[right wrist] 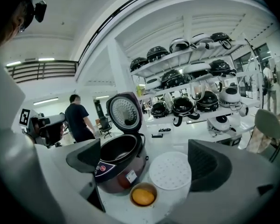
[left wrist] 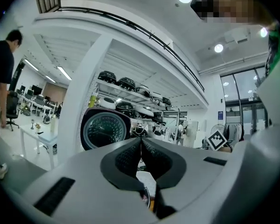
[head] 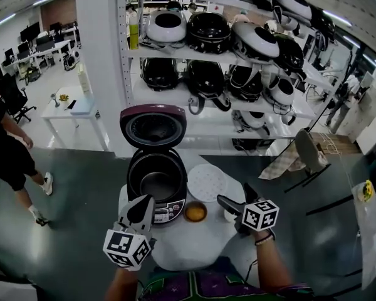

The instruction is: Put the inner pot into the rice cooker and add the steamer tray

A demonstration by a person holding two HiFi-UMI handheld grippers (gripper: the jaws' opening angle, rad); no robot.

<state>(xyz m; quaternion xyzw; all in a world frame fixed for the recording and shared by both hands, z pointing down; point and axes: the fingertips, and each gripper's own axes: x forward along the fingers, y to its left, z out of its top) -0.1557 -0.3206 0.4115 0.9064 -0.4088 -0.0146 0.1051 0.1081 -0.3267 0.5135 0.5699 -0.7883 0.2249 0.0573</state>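
Cannot settle the inner pot: only a dark well with a shiny floor and a black rim inside the open rice cooker [head: 156, 179], its lid [head: 153, 125] tipped back. Hidden in the left gripper view: the cooker's body, behind the left gripper [left wrist: 141, 141] itself, with just the lid's underside above it. Shut tight there, pad on pad, nothing held. Spread wide at the right gripper [right wrist: 144, 146], also empty. Between the cooker and the right-hand finger [right wrist: 207, 164], flat on the white table [head: 188, 240], the steamer tray [right wrist: 170, 170], near that finger but untouched. Just beside the tray's near edge, a small bowl [right wrist: 143, 195] with something orange in it. Only in the head view: both grippers over the table's near side, short of the cooker. Only in the right gripper view: the tray's fine holes and the cooker's front panel.
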